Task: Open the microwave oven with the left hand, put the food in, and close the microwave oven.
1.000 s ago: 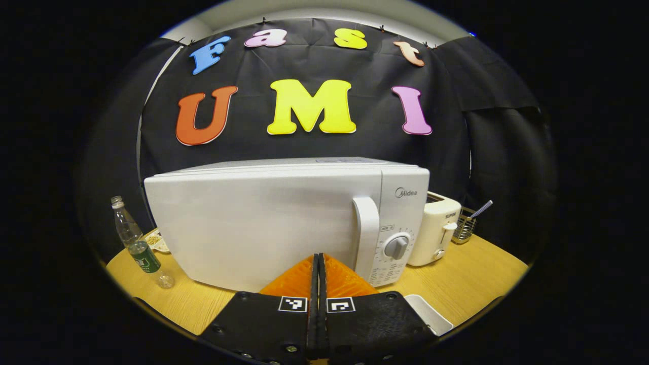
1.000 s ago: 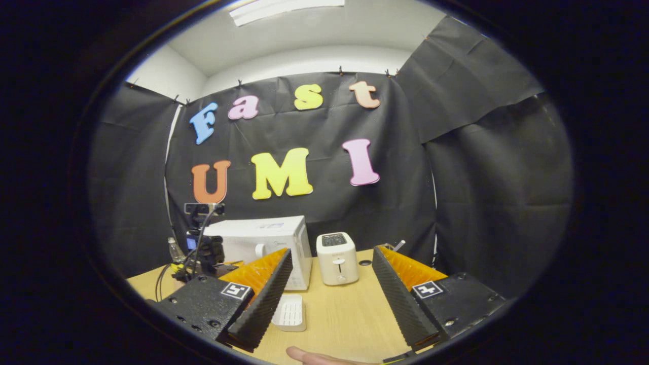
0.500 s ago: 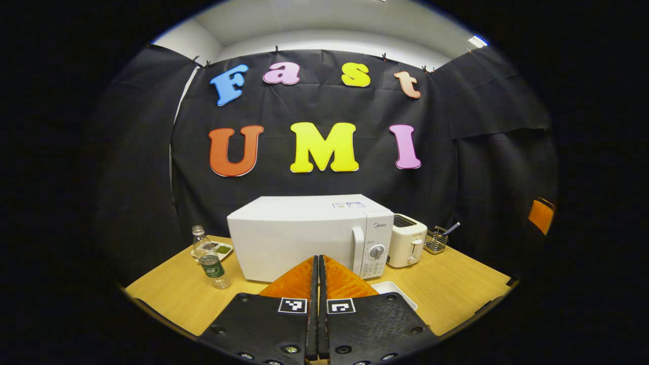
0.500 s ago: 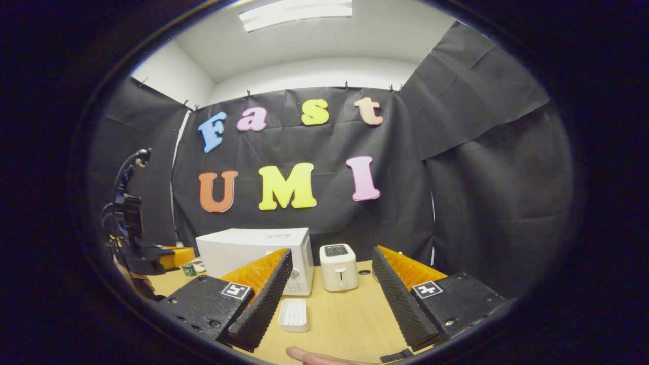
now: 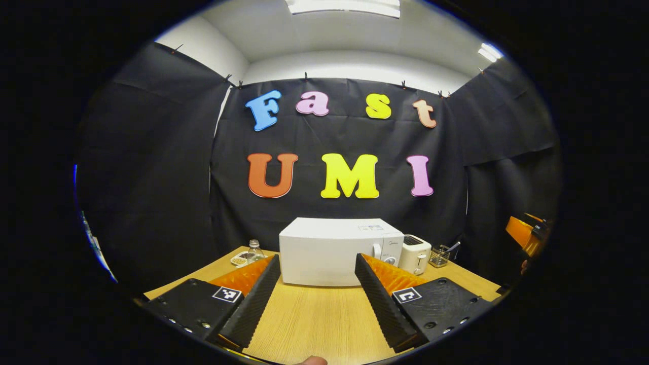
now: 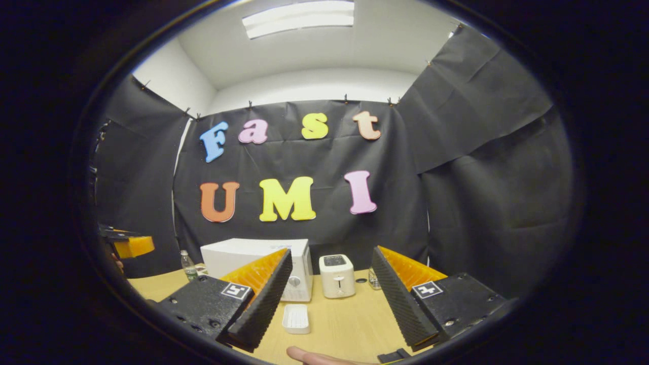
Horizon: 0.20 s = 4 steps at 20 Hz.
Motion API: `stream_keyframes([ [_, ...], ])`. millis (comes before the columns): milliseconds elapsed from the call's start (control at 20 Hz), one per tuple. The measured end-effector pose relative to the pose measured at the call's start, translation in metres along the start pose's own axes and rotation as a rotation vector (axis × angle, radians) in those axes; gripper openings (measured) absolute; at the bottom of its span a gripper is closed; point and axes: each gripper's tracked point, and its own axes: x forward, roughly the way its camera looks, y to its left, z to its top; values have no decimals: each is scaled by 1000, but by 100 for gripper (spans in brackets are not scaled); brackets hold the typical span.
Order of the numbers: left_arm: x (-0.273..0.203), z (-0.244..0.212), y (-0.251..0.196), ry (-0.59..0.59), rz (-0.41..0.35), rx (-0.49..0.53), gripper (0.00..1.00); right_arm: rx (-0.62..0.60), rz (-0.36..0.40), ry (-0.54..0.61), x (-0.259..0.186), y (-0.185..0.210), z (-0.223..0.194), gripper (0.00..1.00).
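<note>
The white microwave (image 5: 329,251) stands at the back of the wooden table (image 5: 314,319) with its door shut and its handle (image 5: 376,250) on the right side. My left gripper (image 5: 317,257) is open and empty, held well back from the microwave. In the right gripper view the microwave (image 6: 253,261) is left of centre, and my right gripper (image 6: 332,251) is open and empty above the table. A small dish of food (image 5: 238,260) sits by a plastic bottle (image 5: 253,250), left of the microwave. The other gripper (image 5: 525,234) shows at the far right edge.
A white toaster (image 5: 415,253) and a wire utensil basket (image 5: 440,256) stand right of the microwave. A white ridged tray (image 6: 295,318) lies on the table in front of the microwave. A fingertip (image 6: 309,356) shows at the bottom edge. Black cloth walls close the booth.
My left gripper has drawn far back from the microwave and gone from shut to open. The right gripper stayed open and shifted only slightly.
</note>
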Motion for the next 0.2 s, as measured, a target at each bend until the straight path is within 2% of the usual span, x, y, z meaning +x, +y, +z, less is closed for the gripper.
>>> stream_keyframes([
  [150,-15,-1,7,-4,-8,-5,92,-18,9,-10,-8,5,7,100],
  [200,-19,1,8,-6,-10,-5,92,-23,12,-10,-11,7,7,91],
])
